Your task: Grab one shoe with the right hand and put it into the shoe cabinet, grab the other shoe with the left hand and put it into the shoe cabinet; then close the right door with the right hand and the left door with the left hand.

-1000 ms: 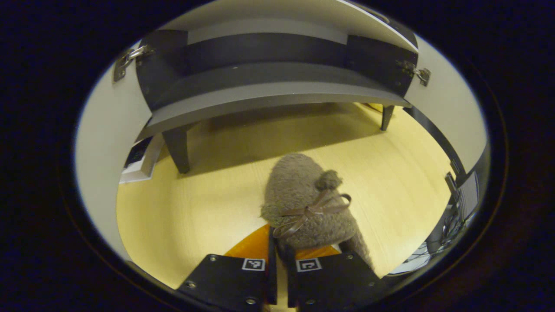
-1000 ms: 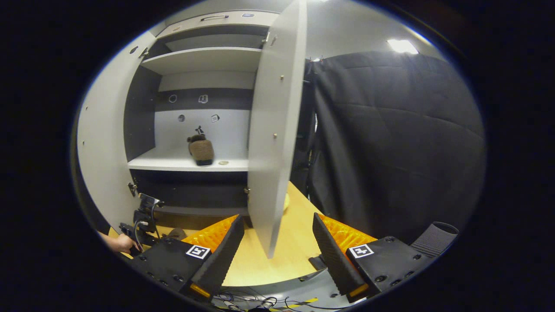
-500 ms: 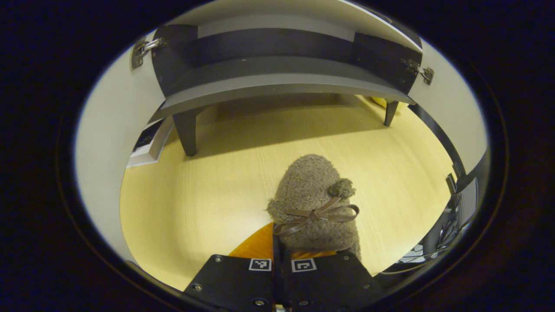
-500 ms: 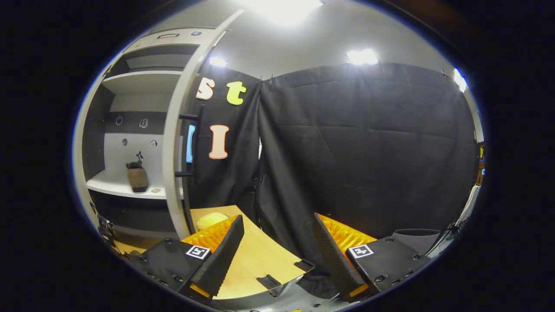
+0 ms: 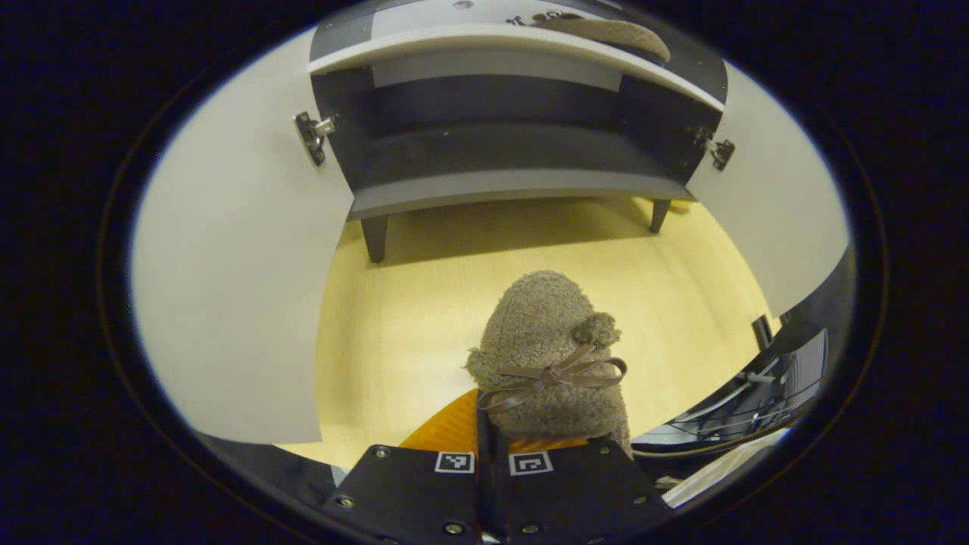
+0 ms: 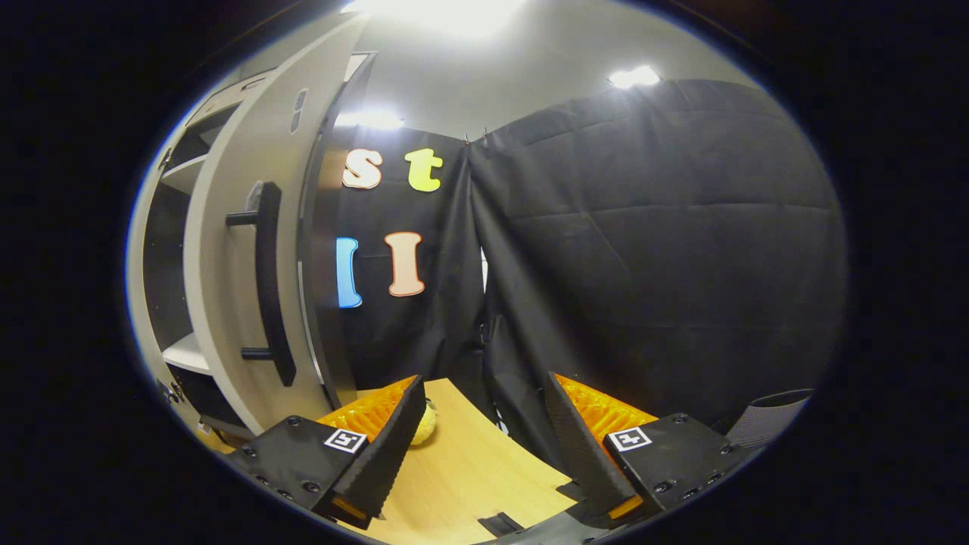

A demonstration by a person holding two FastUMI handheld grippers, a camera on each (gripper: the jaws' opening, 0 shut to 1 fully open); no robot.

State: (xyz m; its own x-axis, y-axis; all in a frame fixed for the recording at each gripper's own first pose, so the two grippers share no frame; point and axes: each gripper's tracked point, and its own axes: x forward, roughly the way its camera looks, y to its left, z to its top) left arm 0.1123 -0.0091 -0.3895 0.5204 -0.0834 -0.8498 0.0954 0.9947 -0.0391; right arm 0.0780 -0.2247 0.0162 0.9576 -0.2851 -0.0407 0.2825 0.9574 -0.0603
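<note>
Left gripper view: the left tongs [image 5: 488, 446] are drawn together on the heel of a fuzzy brown shoe [image 5: 549, 356] with a ribbon bow [image 5: 553, 376] across its top, its toe pointing away toward the shoe cabinet [image 5: 515, 144]. The shoe hangs over the pale wooden floor [image 5: 394, 333] in front of the cabinet. Both cabinet doors stand open, the left door [image 5: 235, 265] wide at one side and the right door [image 5: 764, 204] at the other, each on a metal hinge [image 5: 314, 136]. Up on the white shelf [image 5: 500, 42] lies the other shoe [image 5: 606, 30], seen at the top edge. Right gripper view: the right tongs [image 6: 484, 446] stand wide apart with nothing between them, pointing past the outer face of the cabinet's open right door [image 6: 250, 250] with its dark bar handle [image 6: 269, 291]. Beyond is the black cloth wall [image 6: 643, 250], and a small yellow object [image 6: 424, 428] sits on the floor just beside the left finger.
</note>
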